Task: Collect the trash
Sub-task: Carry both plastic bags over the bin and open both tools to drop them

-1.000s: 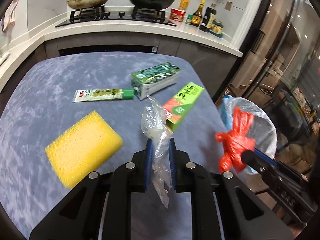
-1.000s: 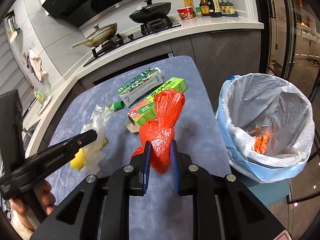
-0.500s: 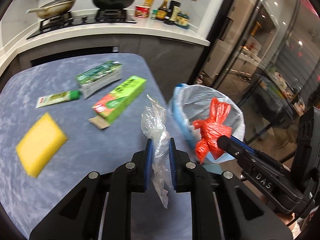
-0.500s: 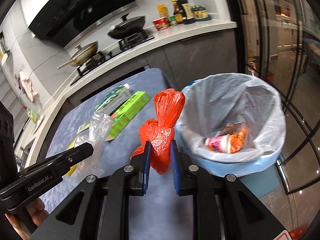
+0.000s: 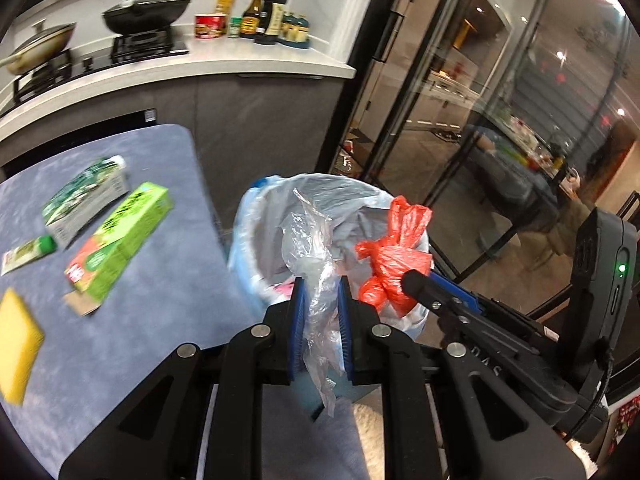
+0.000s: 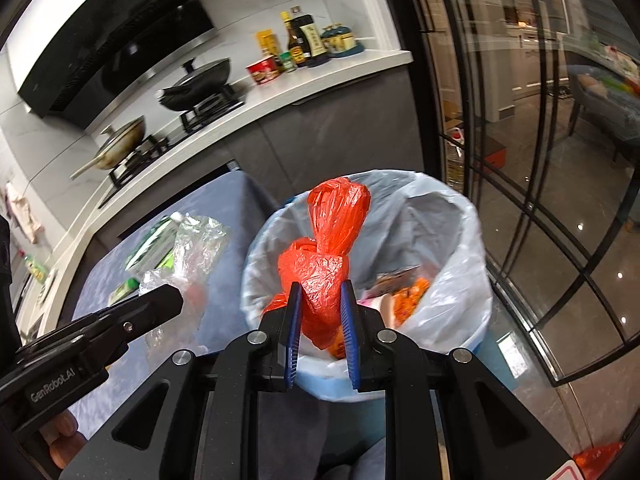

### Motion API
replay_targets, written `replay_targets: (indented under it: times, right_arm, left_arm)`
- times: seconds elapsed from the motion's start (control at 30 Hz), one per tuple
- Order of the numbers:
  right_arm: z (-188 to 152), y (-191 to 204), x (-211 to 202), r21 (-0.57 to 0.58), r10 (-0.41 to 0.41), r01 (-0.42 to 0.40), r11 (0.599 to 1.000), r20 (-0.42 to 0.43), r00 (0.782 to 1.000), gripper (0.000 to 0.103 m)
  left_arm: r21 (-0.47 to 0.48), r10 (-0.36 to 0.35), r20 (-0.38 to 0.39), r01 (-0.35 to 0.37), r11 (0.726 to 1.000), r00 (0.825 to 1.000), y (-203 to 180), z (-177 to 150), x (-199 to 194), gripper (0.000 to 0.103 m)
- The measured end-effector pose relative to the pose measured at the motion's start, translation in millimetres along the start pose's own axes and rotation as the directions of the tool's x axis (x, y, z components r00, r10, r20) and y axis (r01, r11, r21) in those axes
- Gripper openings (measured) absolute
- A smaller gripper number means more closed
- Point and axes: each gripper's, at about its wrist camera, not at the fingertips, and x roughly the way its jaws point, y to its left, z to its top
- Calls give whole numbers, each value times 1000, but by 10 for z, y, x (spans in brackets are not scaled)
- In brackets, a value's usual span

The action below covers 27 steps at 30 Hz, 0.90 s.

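Both grippers loaded, both at the bin. Nearest in: L gripper (image 5: 320,292), pads clamped on the clear plastic bag (image 5: 310,248), which stands tall above the jaws w/ a tail dangling below, long axis roughly vertical. It sits at the bin's near-left rim, table side. R gripper (image 6: 320,300) pinched tight on the red plastic bag (image 6: 324,256), also upright, knotted top pointing away, and it's lined up over the mouth of the trash bin (image 6: 460,208). My read: R is better placed, red bag straight above the liner, so just release; L needs a nudge further over the rim first. Inside the bin: food scraps, a cup. Beyond, left of the bin on the blue table (image 5: 168,312): green box (image 5: 120,240), darker green carton (image 5: 84,200), tube (image 5: 28,252), yellow sponge (image 5: 16,344) — still to sort.
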Motion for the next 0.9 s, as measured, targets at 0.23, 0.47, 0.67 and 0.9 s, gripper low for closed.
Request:
replay_targets:
  times: [0.23, 0.47, 0.67, 0.9]
  right_arm:
    - [108, -177, 196, 14, -36, 36, 999, -7, 999, 19]
    - [152, -312, 340, 30, -62, 63, 998, -23, 998, 22]
    - [180, -382, 389, 39, -72, 73, 997, -27, 997, 23]
    - [173, -384, 352, 47, -83, 84, 995, -20, 996, 25]
  left_arm:
    - [23, -23, -36, 24, 999, 999, -165, 155, 407, 15]
    - [33, -26, -60, 28, 999, 998, -198, 218, 688, 16]
    - [14, -45, -75, 47, 999, 996, -147, 198, 817, 37]
    - [-20, -21, -51, 20, 1000, 998, -44, 190, 752, 62]
